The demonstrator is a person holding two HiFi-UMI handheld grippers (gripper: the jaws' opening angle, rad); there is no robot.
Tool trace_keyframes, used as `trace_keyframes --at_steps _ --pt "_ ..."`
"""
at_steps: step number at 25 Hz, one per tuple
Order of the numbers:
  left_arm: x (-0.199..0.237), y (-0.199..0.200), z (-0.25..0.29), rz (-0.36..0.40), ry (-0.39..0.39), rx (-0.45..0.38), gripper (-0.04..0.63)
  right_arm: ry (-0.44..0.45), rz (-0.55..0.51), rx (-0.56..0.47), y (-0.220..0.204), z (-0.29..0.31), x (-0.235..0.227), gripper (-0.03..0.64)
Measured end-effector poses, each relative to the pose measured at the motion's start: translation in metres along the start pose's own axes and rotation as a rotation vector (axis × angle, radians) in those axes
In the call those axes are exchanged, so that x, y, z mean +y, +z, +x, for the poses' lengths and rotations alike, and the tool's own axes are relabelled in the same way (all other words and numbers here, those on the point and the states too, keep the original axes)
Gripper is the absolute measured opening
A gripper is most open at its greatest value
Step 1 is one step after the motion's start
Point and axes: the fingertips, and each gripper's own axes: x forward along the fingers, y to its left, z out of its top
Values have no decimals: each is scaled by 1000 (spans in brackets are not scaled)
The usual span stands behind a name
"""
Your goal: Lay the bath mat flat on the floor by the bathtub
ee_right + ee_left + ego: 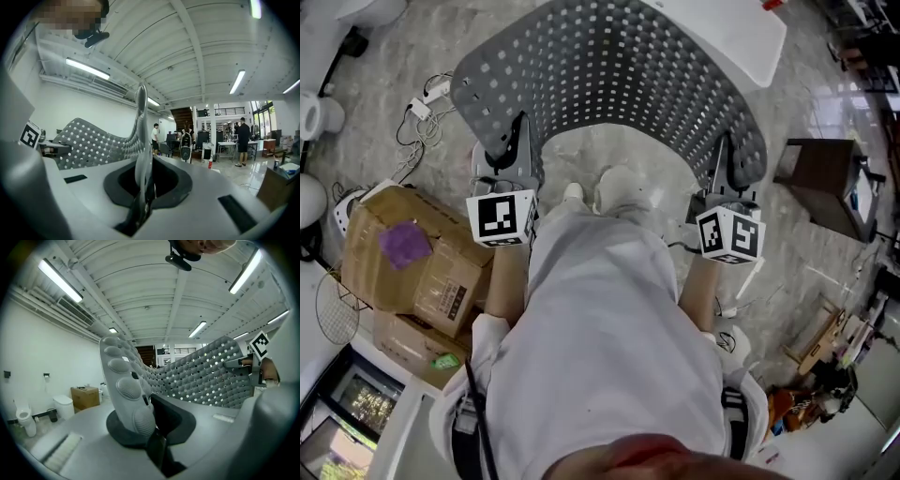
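Our left gripper (146,426) and right gripper (142,197) are each clamping an edge of the grey mat (609,75); only the head view is showing the bathtub (727,37) beyond it.

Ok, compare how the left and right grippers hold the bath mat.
The left gripper clamps the bath mat with its bumpy face showing broad; the right gripper sees it edge-on, a thin strip. Left holds the mat's left end, right its right end. Both are shut on it.

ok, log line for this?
left gripper: shut on bath mat | right gripper: shut on bath mat | status: held up, not laid
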Motion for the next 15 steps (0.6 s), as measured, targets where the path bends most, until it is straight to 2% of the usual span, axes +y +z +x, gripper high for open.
trace_keyframes --at_steps 9,12,15 --pt "9 -5 3 25 29 30 21 55 -10 16 -10 14 9 21" --pt "21 -3 -31 35 50 21 21 73 -33 1 -5 -7 28 22" --pt "22 11 -78 5 78 -45 21 87 -95 -56 23 -51 39 21"
